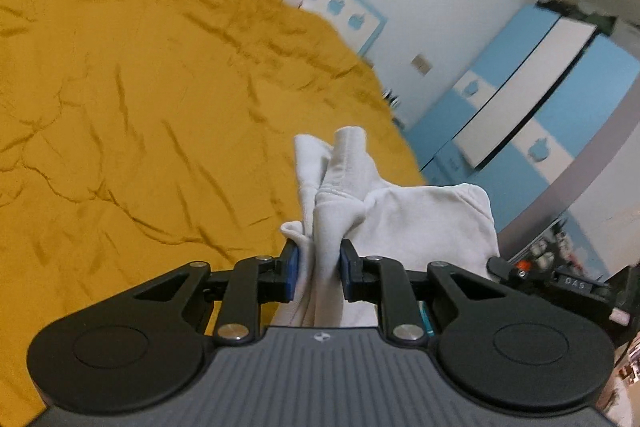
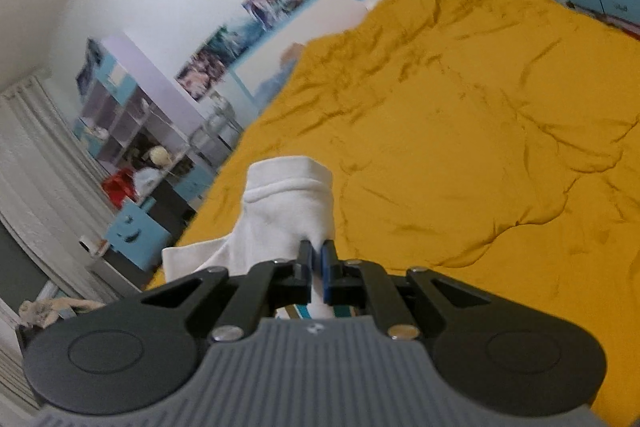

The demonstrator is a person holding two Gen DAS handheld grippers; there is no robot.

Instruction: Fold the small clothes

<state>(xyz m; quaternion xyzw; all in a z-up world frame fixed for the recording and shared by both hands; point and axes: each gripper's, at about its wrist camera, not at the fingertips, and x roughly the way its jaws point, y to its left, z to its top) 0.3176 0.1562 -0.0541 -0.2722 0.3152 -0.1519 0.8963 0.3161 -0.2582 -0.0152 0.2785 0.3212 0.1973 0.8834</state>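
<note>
Here both claws pinch the white garment (image 1: pixel 400 215): left claw (image 1: pixel 318 273) narrowly, right claw (image 2: pixel 316 273) fully closed.

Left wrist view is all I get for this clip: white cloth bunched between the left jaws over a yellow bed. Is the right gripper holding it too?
Observer: Yes. The right gripper is shut on the white garment, pinching a thin fold.
Operator: Which part does it hold?
Observer: Just below a folded hem band that stands up ahead of its fingers.
Operator: Is the cloth lying on the yellow bedcover?
Observer: Not clearly; on that side it hangs near the yellow bedcover's edge, trailing off toward the left.
Operator: Anything else on the bed?
Observer: No other clothes show in the right wrist view.
</note>
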